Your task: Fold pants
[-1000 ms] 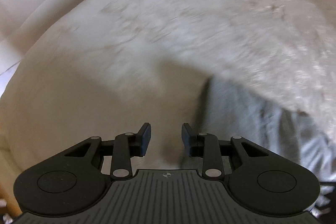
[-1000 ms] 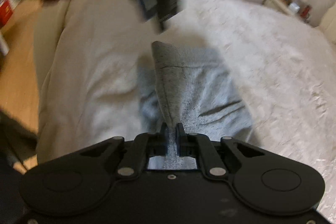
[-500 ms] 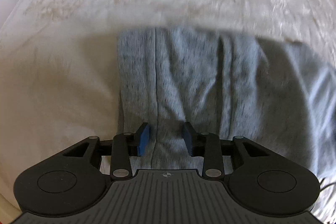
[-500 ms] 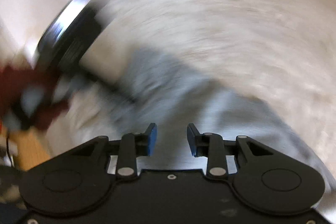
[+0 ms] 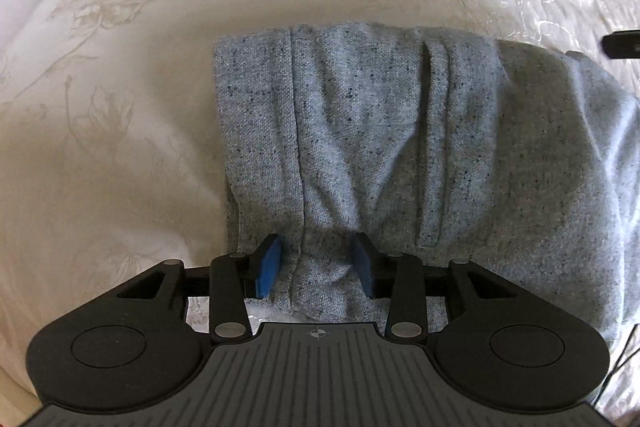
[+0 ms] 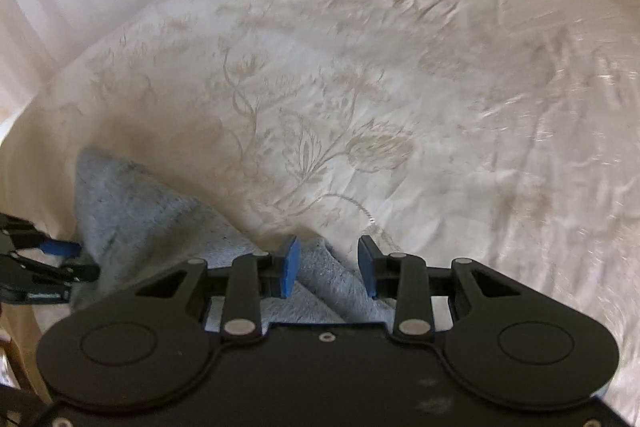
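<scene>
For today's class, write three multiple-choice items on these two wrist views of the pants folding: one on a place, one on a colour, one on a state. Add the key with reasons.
1. Where do the pants lie?
A. on the floral bedspread
B. in a basket
C. on a chair

2. What colour are the pads on the fingers of the left gripper?
A. red
B. blue
C. yellow

3. How does the right gripper stand?
A. shut on the pants
B. open, with cloth between its fingers
C. shut on nothing

Key: 1 A, the grey cloth rests flat on the cream cover. 2 B, both pads show blue. 3 B, a gap shows between the pads, with grey cloth below it.
</scene>
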`<state>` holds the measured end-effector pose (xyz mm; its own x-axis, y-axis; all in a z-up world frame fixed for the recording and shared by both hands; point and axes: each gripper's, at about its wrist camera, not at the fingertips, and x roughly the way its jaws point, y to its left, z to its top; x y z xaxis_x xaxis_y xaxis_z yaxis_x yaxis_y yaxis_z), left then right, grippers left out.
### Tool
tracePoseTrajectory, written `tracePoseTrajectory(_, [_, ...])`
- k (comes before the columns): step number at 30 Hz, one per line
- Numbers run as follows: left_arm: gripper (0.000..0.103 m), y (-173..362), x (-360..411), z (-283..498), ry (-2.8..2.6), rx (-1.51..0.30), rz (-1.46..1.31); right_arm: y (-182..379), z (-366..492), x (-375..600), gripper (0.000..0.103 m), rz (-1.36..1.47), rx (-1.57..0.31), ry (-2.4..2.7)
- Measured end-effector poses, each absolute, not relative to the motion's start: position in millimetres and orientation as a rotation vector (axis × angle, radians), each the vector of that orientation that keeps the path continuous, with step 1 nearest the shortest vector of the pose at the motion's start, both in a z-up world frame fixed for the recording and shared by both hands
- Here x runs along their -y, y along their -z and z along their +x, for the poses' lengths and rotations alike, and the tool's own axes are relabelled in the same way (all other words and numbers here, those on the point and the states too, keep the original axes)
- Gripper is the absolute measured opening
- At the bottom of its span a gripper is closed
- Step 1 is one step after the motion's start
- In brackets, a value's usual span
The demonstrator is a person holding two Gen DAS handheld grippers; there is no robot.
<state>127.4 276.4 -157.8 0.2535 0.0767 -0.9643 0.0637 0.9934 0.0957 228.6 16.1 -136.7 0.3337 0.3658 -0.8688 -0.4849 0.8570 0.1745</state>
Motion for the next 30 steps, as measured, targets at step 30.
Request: tracePoseTrajectory(30, [0.04,138,-283,115,0.005,-1.253,0.127,152,277,14,0.026,0.195,-1.147,-0.482])
